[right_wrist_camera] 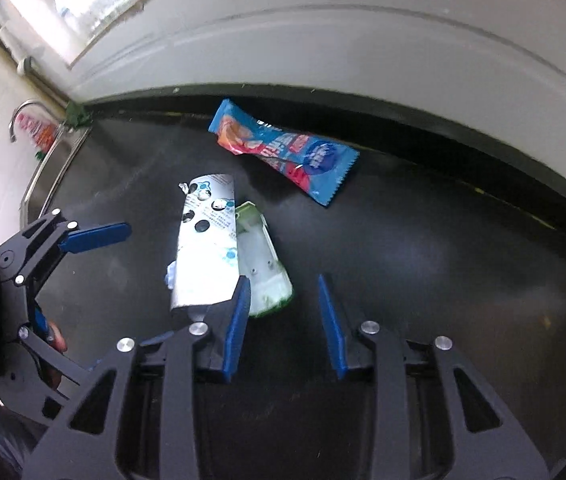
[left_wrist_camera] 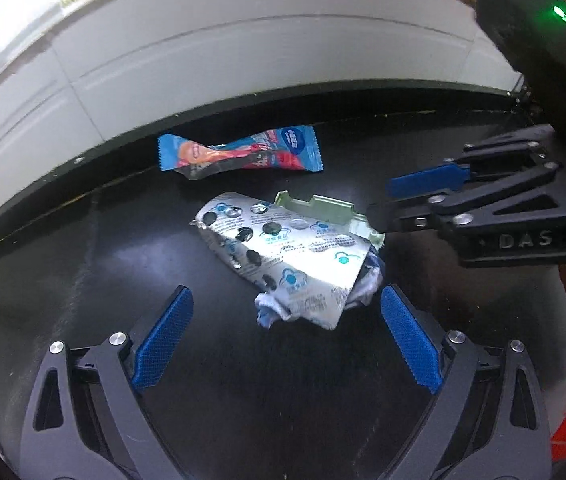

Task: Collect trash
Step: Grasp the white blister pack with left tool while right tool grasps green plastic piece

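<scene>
Both grippers are hovering over the black table (left_wrist_camera: 63, 280), neither holding anything. Left gripper (left_wrist_camera: 287, 336) is sitting with jaws wide, the silver foil blister pack (left_wrist_camera: 283, 248) lying between and just past its pads. Right gripper (right_wrist_camera: 283, 320) is sitting with jaws at a medium gap, empty; its left pad is overlapping the near end of the foil pack (right_wrist_camera: 207, 248) in its own view, contact unclear.

A pale green plastic tray (right_wrist_camera: 261, 264) is lying touching the foil pack, at 3 o'clock of it in the right view. A blue-and-red snack wrapper (left_wrist_camera: 243, 154) is lying apart at 12 o'clock, near the table's back edge.

Likely step: left is closing on the foil. Advice: go low, pinch the crumpled near end, not the flat sheet, which looks likely to slip. Grab the tray separately.

Readable text: only "DAS" moulded on the right gripper's body. Wrapper and foil print are too blurred to read.
</scene>
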### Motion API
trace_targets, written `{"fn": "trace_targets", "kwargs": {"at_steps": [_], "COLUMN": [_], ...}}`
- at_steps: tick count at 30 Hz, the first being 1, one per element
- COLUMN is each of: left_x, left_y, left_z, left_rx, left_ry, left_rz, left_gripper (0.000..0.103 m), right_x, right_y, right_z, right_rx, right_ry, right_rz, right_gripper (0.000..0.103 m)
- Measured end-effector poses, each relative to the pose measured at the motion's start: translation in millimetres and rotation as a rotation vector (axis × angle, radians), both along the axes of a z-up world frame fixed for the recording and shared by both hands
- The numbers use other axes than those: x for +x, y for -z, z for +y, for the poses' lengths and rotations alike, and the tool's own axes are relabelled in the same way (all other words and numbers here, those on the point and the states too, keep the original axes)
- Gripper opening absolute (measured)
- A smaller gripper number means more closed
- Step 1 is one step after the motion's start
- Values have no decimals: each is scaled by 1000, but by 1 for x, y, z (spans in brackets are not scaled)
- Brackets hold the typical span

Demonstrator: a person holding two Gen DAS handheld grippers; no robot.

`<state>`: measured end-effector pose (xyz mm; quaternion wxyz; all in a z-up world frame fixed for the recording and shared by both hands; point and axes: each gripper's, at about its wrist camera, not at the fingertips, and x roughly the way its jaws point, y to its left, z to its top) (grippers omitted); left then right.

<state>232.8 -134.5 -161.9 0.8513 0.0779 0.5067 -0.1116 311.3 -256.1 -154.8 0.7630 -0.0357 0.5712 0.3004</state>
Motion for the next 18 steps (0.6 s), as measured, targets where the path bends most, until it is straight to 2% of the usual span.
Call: {"fn": "trace_targets", "kwargs": {"at_steps": [2,7,9,10,12,14,15,17,18], "left_x": [5,14,16,16,16,14,13,8,6], "left_y": [4,9,9,8,7,3,1,-6,-10], "left_z": [-1,0,1,1,1,4,4,6,8], "left_rx": [-2,-14,-14,-13,-6,-3,5,22,20], "left_ry": [6,14,19,23,31,29,28,27,24], "left_rz": [4,17,18,17,15,2,-6,-26,-33], "left_gripper": [92,76,63,59,41,29,17,5,4], "right_x": [6,17,19,19,16,12,11,5,1], "right_y": [5,16,19,19,16,12,10,3,0], "right_z": [4,14,18,19,21,22,23,21,20], "right_rx": [0,-1,-6,-9,-19,-29,-32,-35,-35], "right_ry": [-25,-76,-95,-99,-108,-109,-105,-82,-65], "right_rz": [9,22,24,21,-2,-22,-33,-56,-65], "right_gripper": [32,21,11,7,4,4,4,3,3]}}
